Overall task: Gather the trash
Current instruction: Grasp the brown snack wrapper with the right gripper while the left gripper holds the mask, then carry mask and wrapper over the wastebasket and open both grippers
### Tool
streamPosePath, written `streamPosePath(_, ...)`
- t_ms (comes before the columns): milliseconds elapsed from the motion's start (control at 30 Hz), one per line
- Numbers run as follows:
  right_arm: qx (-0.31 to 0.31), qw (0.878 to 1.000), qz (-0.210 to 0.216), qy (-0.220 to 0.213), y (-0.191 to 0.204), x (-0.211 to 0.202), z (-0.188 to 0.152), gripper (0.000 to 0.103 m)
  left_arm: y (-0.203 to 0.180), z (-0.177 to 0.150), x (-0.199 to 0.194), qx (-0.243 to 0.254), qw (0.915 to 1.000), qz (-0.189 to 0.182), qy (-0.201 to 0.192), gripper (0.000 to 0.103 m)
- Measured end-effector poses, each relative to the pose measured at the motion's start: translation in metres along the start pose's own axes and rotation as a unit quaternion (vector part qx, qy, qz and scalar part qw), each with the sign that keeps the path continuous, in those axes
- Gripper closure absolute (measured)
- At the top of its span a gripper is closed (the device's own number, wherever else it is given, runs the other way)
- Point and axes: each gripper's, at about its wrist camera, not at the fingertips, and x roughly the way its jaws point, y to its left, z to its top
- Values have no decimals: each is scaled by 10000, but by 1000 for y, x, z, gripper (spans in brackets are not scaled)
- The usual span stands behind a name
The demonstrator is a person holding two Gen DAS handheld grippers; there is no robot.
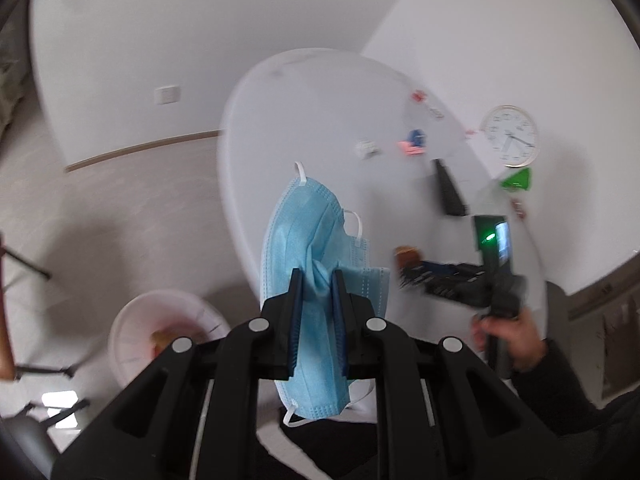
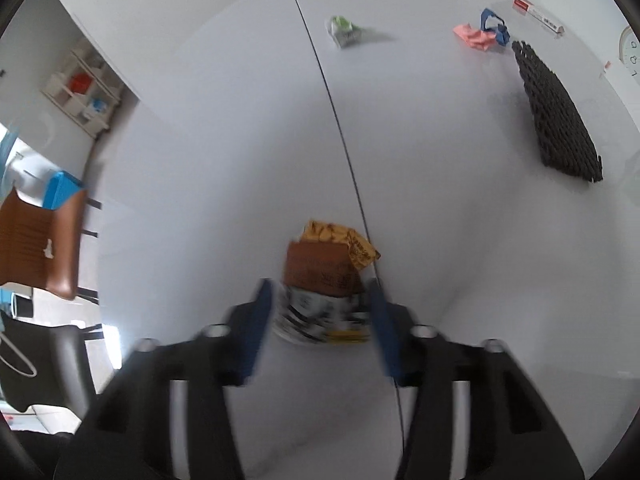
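My left gripper (image 1: 316, 276) is shut on a light blue face mask (image 1: 316, 240) and holds it in the air beside the white table (image 1: 304, 120). A white trash bin (image 1: 160, 332) stands on the floor below, to the left. My right gripper (image 2: 322, 292) is open, its fingers either side of a crumpled brown and orange snack wrapper (image 2: 324, 272) lying on the table (image 2: 240, 160). The right gripper also shows in the left wrist view (image 1: 408, 264), at the wrapper (image 1: 406, 254). A crumpled green and white wrapper (image 2: 344, 32) and a pink paper scrap (image 2: 474, 36) lie farther off.
A black mesh mat (image 2: 556, 116), a blue clip (image 2: 494, 26) and a red and white box (image 2: 538, 14) are on the table's far right. A wall clock (image 1: 510, 136) lies at the table's edge. A brown chair (image 2: 40, 240) stands to the left.
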Motion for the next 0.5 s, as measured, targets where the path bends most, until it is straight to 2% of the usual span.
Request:
streamPosePath(100, 25, 9999, -102, -61, 4, -4, -3, 71, 26, -22, -10, -206, 9994, 289, 11, 89)
streamPosePath(233, 60, 9998, 24, -190, 13, -25, -2, 73, 55, -46, -15, -322, 9968, 729, 89, 89)
streamPosePath(333, -54, 9990, 245, -373, 31, -49, 2, 73, 76, -62, -8, -376, 9937, 1019, 276, 89)
streamPosePath(433, -169, 9965, 630, -517, 59, -68, 5, 73, 100, -75, 8, -562, 9907, 1138, 493, 89)
streamPosePath(500, -300, 9939, 896, -569, 82, -80, 5, 72, 116, -82, 21, -762, 9887, 1137, 618, 83)
